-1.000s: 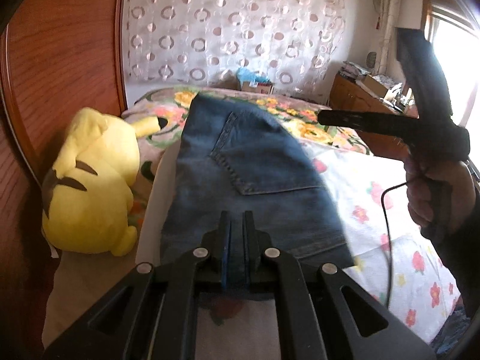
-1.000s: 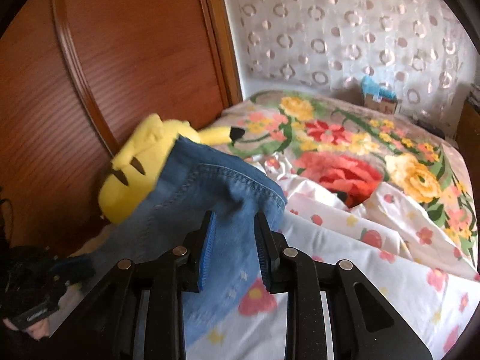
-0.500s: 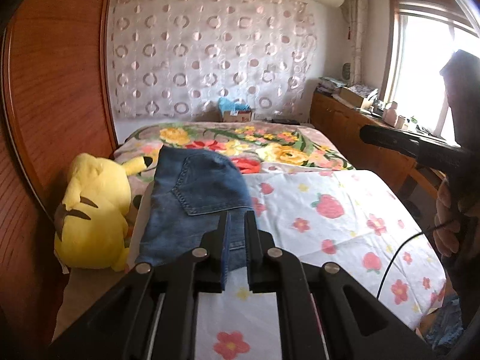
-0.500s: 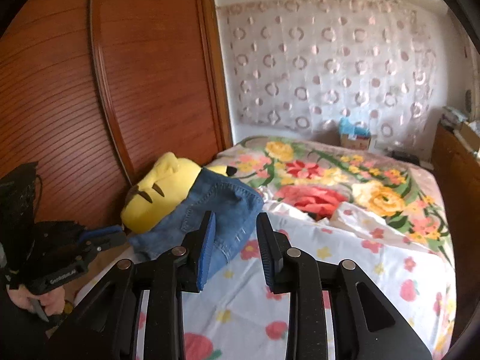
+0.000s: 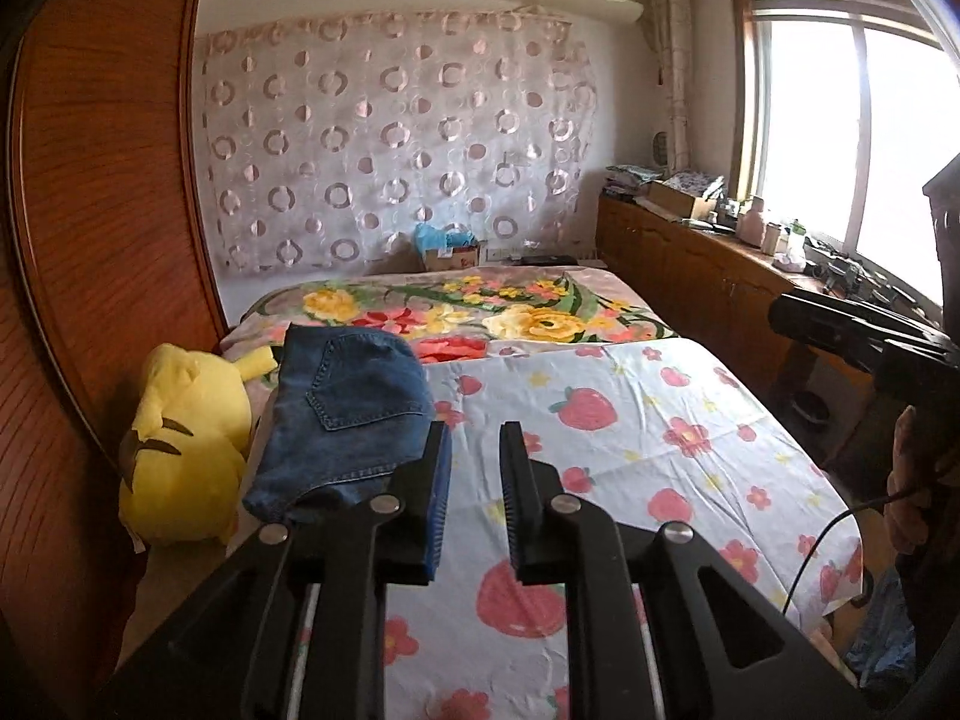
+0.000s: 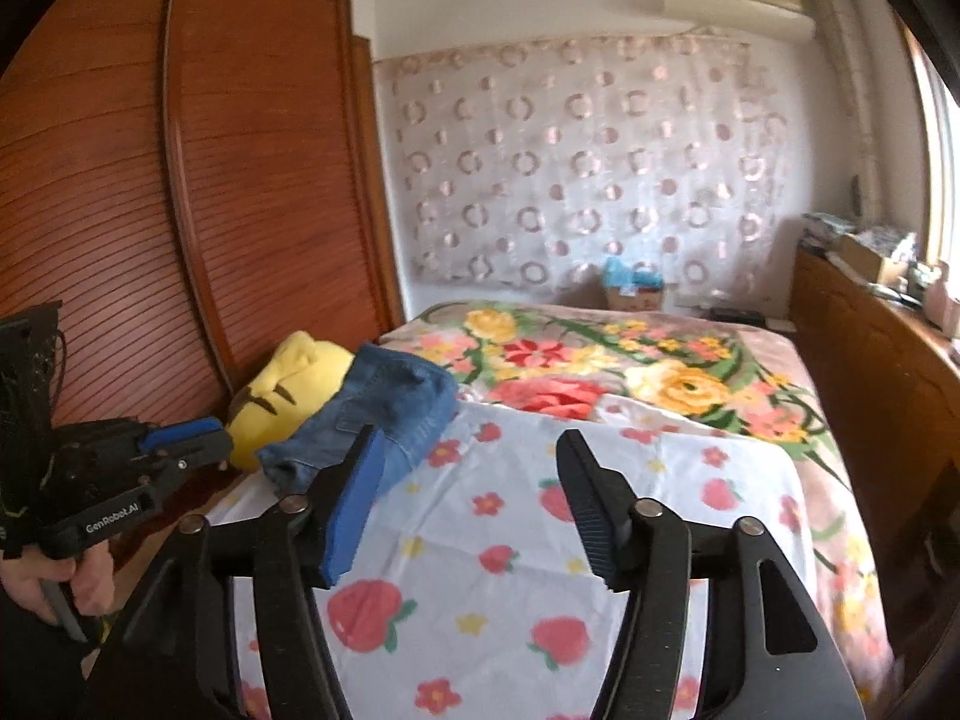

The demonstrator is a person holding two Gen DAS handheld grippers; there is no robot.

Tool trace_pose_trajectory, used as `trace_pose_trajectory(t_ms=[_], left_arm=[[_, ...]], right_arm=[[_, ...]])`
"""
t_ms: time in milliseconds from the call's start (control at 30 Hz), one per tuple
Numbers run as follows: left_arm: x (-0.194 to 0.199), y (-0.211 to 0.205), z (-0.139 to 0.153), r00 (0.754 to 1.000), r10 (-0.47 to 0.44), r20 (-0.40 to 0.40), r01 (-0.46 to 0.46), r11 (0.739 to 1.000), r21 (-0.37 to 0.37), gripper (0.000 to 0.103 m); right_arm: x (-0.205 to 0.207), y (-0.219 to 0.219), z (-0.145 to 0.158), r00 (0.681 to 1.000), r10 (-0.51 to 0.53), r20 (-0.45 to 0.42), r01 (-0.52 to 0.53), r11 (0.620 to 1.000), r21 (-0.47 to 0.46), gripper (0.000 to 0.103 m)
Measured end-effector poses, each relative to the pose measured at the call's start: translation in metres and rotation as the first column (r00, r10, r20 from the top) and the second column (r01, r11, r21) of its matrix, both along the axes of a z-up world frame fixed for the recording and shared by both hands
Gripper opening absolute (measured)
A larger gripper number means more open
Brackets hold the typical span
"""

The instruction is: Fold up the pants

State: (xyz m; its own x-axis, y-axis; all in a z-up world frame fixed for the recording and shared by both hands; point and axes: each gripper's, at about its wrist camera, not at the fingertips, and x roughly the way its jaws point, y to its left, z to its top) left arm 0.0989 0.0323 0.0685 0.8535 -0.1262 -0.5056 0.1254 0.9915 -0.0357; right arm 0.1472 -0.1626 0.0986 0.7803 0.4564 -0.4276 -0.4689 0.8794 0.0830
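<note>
The folded blue jeans (image 5: 348, 414) lie at the left side of the bed, back pocket up, next to a yellow plush. They also show in the right wrist view (image 6: 384, 414). My left gripper (image 5: 475, 450) is open and empty, held above the bed just right of the jeans' near edge. My right gripper (image 6: 471, 450) is wide open and empty, above the strawberry sheet. The left gripper also shows in the right wrist view (image 6: 198, 438) at the left edge, and the right gripper's body shows in the left wrist view (image 5: 864, 336) at the right edge.
A yellow plush (image 5: 186, 450) lies between the jeans and the wooden wardrobe (image 5: 90, 240). A strawberry sheet (image 5: 630, 438) covers the near bed and a flowered blanket (image 5: 468, 312) the far end. A wooden cabinet (image 5: 690, 276) runs along the right under the window.
My left gripper has let go of the jeans and opened. Both grippers have pulled back and risen from the jeans. The right gripper has opened wider.
</note>
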Motion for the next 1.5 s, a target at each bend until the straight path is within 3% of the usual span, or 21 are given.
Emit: trace_pose_trajectory(t_ms=[233, 333, 1500], left_arm=[[-0.028, -0.020, 0.006, 0.999, 0.000, 0.033, 0.001, 1.000, -0.005, 0.021], [-0.041, -0.028, 0.008, 0.999, 0.000, 0.052, 0.000, 1.000, -0.002, 0.024], [-0.058, -0.044, 0.019, 0.995, 0.034, 0.097, -0.034, 0.999, 0.006, 0.027]], right_arm=[[-0.046, -0.036, 0.004, 0.990, -0.130, 0.048, 0.130, 0.992, 0.003, 0.079], [-0.060, -0.050, 0.005, 0.983, -0.173, 0.062, 0.173, 0.985, 0.007, 0.081], [-0.081, -0.070, 0.002, 0.975, -0.214, 0.067, 0.214, 0.977, 0.010, 0.082]])
